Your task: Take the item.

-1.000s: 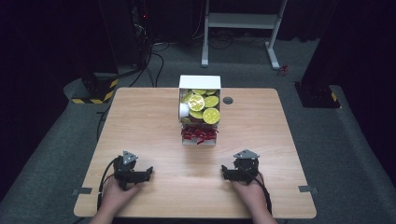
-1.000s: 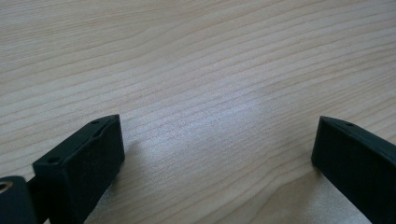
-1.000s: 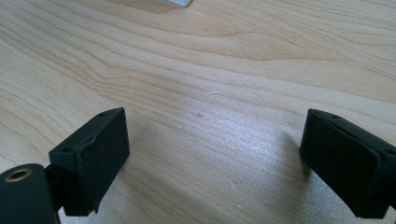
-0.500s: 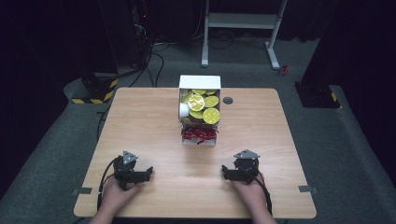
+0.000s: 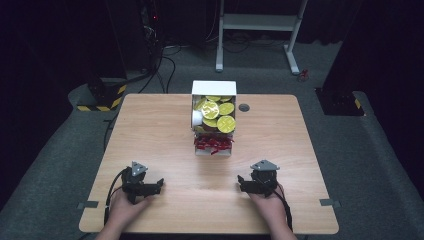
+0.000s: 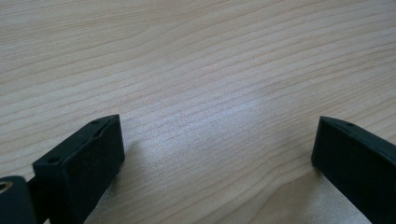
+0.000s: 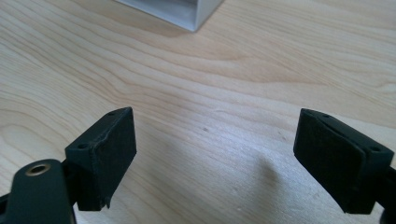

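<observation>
My left gripper (image 5: 159,184) rests on the wooden table (image 5: 150,130) near its front left. It is open, and in the left gripper view (image 6: 217,149) there is bare wood between its jaws. My right gripper (image 5: 241,183) rests at the front right. It is open too, and its jaws have just been closing a little, with nothing between them (image 7: 215,149). At the back middle stands a white box (image 5: 214,89) holding several yellow-lidded cups (image 5: 218,115) and a white cup (image 5: 196,118). Red wrapped pieces (image 5: 214,143) fill its near end. A corner of the box (image 7: 177,11) appears in the right gripper view.
A dark round cable hole (image 5: 244,107) sits in the tabletop right of the box. Grey tape tabs (image 5: 88,204) mark the front corners. A white metal frame (image 5: 260,22) stands on the floor behind the table. Bare wood lies between the two grippers.
</observation>
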The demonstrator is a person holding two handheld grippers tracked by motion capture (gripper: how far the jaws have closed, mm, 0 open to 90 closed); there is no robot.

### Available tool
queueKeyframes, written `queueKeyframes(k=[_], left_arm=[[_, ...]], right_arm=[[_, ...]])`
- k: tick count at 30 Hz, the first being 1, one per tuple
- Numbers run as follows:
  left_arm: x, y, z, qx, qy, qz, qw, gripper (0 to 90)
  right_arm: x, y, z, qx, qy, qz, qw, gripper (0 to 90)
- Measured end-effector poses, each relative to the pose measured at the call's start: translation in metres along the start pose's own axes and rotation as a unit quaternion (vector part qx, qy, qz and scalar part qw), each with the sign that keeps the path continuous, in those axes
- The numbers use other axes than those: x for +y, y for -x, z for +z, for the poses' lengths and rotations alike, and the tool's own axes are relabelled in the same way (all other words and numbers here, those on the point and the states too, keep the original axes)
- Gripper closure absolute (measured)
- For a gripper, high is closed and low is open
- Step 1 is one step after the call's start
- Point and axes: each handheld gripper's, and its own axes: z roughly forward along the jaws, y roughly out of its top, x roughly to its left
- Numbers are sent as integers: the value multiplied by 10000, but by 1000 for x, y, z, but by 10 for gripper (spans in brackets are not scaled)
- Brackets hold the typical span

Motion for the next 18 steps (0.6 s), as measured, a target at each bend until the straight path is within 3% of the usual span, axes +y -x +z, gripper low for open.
queueKeyframes(k=[11,15,18], left_arm=[[0,1,0,-10,4,-35,10000,29],[0,1,0,-11,2,-36,10000,28],[0,0,0,7,-2,11,10000,29]], right_arm=[[12,-12,-12,262,444,-275,9983,146],[17,-18,-17,379,496,-391,9973,152],[21,-20,-17,490,453,-311,9973,155]])
